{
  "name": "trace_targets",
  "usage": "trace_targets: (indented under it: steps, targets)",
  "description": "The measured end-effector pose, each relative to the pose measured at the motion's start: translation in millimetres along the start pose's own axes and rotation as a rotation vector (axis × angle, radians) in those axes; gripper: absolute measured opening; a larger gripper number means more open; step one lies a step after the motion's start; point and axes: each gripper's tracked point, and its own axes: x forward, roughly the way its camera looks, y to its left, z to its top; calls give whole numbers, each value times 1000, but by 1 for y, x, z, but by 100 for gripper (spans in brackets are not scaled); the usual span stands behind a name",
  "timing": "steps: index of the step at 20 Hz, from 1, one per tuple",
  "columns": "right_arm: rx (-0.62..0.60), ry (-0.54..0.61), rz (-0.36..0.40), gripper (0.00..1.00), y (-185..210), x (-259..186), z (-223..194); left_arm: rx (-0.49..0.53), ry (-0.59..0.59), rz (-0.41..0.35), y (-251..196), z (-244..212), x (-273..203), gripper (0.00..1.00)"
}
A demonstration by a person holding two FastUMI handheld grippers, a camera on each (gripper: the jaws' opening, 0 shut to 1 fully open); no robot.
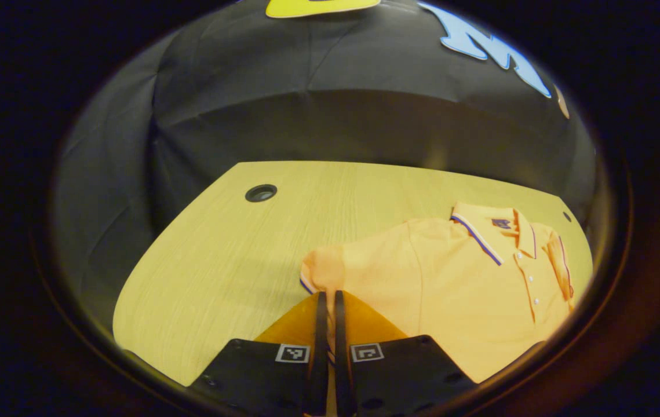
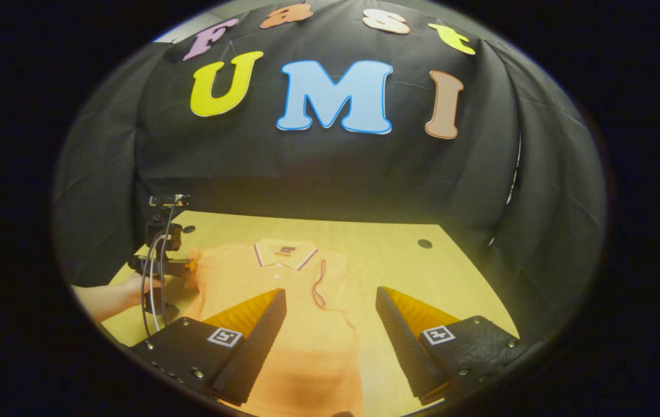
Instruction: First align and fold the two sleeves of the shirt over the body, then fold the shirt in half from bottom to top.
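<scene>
An orange polo shirt (image 1: 451, 278) with a striped collar lies face up on the wooden table (image 1: 219, 260). My left gripper (image 1: 330, 295) is shut on the cuff of its near sleeve (image 1: 321, 269), which sticks out sideways from the body. The other sleeve (image 1: 558, 266) lies folded over the chest. In the right gripper view the shirt (image 2: 283, 278) lies below my right gripper (image 2: 330, 292), which hangs open and wide above its body, holding nothing. The folded sleeve's cuff (image 2: 319, 284) rests beside the placket. At far left a hand (image 2: 115, 298) holds the left gripper (image 2: 188, 267) at the sleeve.
A round cable hole (image 1: 261, 193) sits in the table near its far left corner, and another hole (image 2: 425, 244) lies at the back right. Black cloth walls close in the table's back and sides. Bare wood (image 2: 440, 278) stretches to the right of the shirt.
</scene>
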Motion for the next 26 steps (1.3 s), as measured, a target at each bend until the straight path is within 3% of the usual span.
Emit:
trace_targets:
  steps: [2,3,8,14,21,26]
  targets:
    - [6,2,-14,97,-7,-3,-3,4,-6,-7,-4,3,0,11]
    - [13,3,-20,97,-9,-5,-4,9,-8,-1,-3,3,-1,6]
    - [37,1,-45,97,-19,-11,-8,28,-82,-10,-17,32,-20,6]
    - [66,8,-83,97,-16,-9,-17,117,-107,-101,-71,46,-37,6]
    - [105,26,-64,97,5,0,-30,269,-67,-194,-132,29,-34,7]
    - [81,36,-60,97,-1,-4,-38,288,-40,-226,-149,18,-42,10]
